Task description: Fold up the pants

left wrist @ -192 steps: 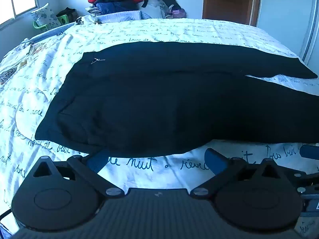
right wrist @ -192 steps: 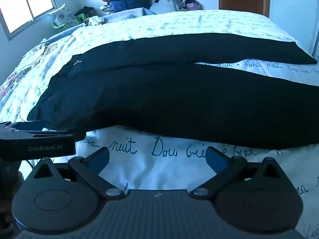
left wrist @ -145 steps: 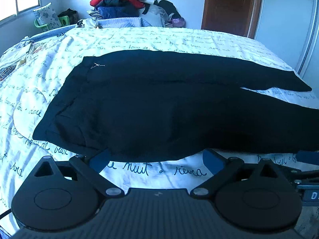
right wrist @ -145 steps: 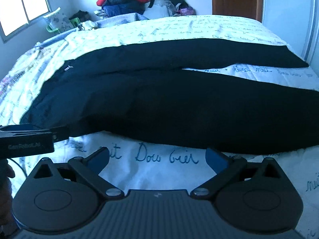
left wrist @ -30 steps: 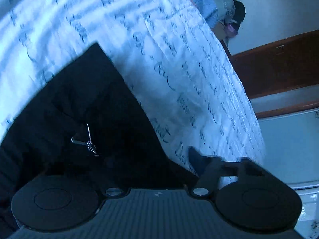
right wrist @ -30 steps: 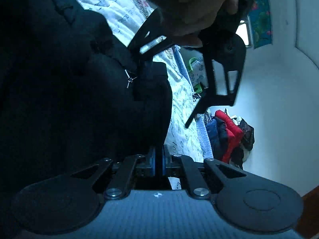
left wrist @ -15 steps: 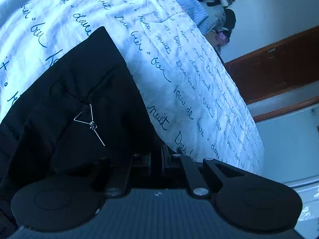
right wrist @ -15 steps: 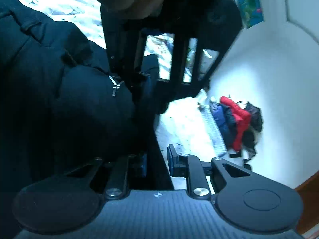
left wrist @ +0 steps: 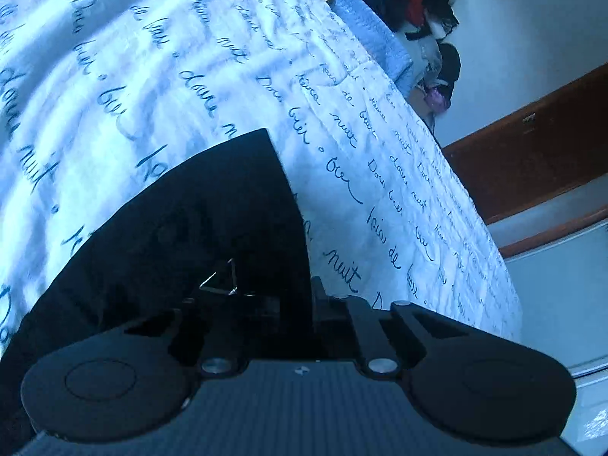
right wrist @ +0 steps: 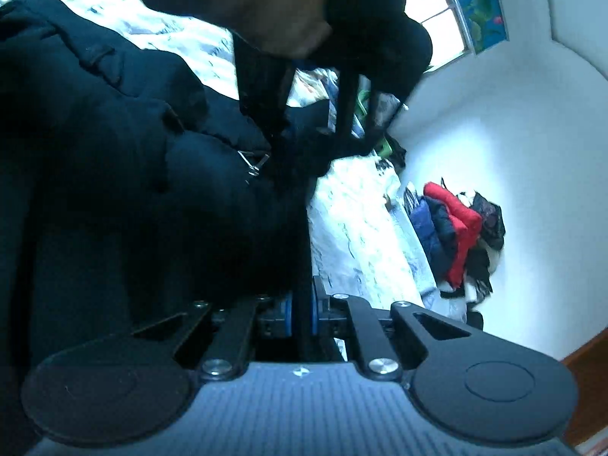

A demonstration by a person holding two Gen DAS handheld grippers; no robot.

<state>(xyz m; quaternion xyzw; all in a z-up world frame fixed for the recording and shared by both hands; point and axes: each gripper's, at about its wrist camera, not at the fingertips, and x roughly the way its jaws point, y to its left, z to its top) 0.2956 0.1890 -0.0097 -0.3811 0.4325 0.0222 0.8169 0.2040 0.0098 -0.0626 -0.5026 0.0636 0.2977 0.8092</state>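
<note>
Both pinching pants (left wrist: pixel 182 228): left gripper (left wrist: pixel 296 304) and right gripper (right wrist: pixel 302 313) tight on waistband; lift evenly, keep fabric taut, lay leg on leg over bed (left wrist: pixel 380 174).

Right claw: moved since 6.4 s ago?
Yes. It hovered open off the bed's near edge; now the right claw is shut on the pants fabric, rolled sideways, with the clothes pile to its right instead of straight ahead.
</note>
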